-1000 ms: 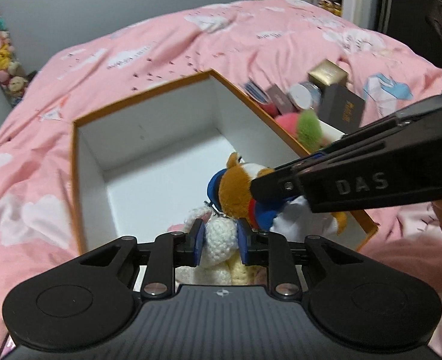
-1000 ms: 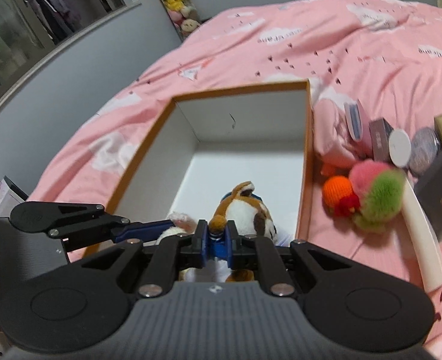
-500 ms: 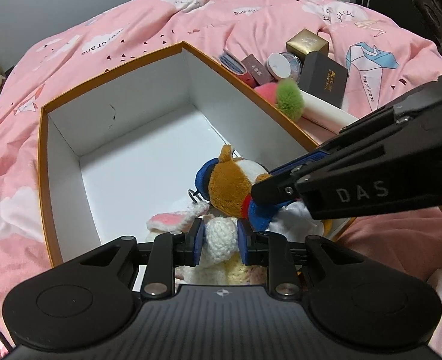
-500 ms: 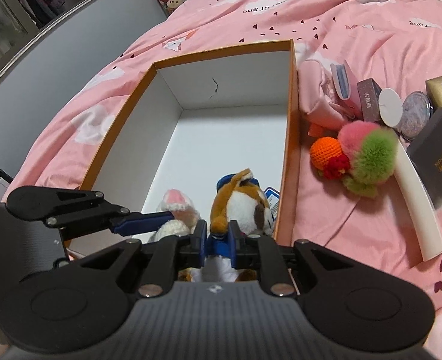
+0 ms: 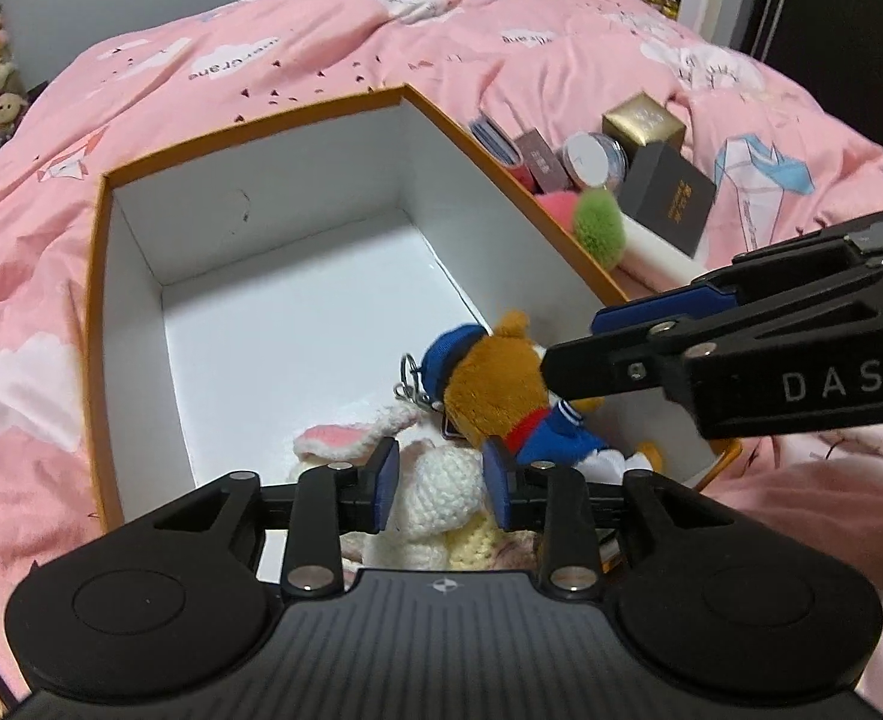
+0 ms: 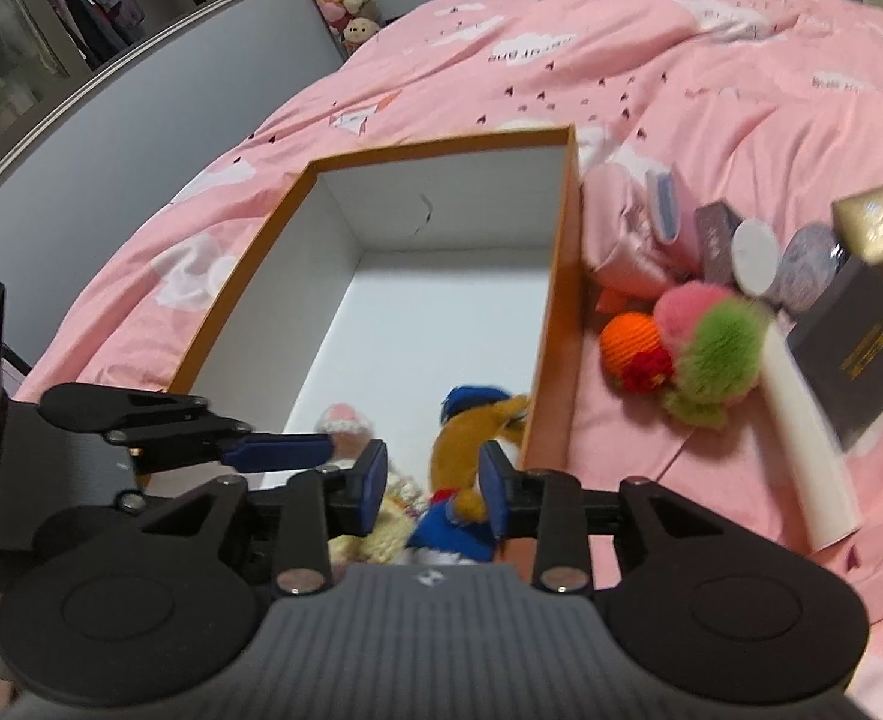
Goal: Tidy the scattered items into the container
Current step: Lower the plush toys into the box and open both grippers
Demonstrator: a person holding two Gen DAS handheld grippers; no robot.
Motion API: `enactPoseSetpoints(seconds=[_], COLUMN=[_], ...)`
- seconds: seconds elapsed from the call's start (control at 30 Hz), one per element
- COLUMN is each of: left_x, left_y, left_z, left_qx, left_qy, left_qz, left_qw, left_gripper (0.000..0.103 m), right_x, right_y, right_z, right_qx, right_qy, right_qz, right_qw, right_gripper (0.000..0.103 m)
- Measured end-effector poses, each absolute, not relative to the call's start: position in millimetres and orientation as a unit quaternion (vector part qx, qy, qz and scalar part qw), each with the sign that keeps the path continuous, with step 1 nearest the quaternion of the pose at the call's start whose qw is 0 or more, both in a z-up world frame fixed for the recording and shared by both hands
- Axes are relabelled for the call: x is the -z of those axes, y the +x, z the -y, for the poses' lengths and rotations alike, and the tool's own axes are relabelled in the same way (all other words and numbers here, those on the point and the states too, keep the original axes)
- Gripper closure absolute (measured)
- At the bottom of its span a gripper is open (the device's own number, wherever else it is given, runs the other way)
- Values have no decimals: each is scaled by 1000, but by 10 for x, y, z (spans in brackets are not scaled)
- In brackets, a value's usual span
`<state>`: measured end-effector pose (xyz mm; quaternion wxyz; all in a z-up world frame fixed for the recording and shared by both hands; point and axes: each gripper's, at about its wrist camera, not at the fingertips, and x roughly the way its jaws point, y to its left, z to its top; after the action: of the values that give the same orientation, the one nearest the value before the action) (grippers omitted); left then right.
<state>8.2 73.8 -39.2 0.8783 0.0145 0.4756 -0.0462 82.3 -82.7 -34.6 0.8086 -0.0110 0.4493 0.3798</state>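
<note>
Orange-rimmed white box (image 5: 249,276) sits on the pink bed (image 5: 321,60), straight ahead of both tools. Left hand-held gripper (image 5: 441,483): jaws spread, white crochet bunny (image 5: 435,498) sits between the pads; contact unclear, looks loose. Right hand-held gripper (image 6: 432,489): jaws spread too, brown plush with blue cap (image 6: 465,450) just past its tips, lying in the box's near right corner against the wall. Bunny lies beside that plush, to its left, both on the box floor. Outside the box, to the right of the right hand-held gripper: orange crochet ball (image 6: 630,339), pink-green pompom (image 6: 711,336), white tube (image 6: 807,462), black box (image 6: 855,354), gold box (image 6: 876,228), two round jars (image 6: 756,255), small card boxes. Right view is motion-blurred, so labels unreadable.
</note>
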Motion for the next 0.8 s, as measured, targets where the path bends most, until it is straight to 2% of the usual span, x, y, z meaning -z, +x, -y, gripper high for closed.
enactPoseSetpoints(seconds=[0.23, 0.53, 0.6, 0.67, 0.8], left_x=[235, 381, 419, 447, 488], left_y=[71, 299, 339, 387, 438], left_z=[-945, -1194, -1190, -1183, -1197], left_qx=[27, 10, 1, -17, -27], left_qy=[-14, -119, -133, -146, -169], left_qz=[-468, -529, -537, -547, -565], left_qw=[883, 840, 833, 824, 807], left_gripper=[66, 64, 61, 53, 52], right_x=[257, 243, 248, 255, 280], right_y=[886, 948, 954, 958, 966], right_z=[913, 1027, 1043, 1054, 1062], right_qx=[-383, -363, -363, -364, -368], right_qy=[-5, -2, -1, 2, 6], right_qz=[-425, -411, -410, -410, -413], right_qw=[820, 836, 837, 836, 833], right_gripper=[67, 66, 66, 66, 66])
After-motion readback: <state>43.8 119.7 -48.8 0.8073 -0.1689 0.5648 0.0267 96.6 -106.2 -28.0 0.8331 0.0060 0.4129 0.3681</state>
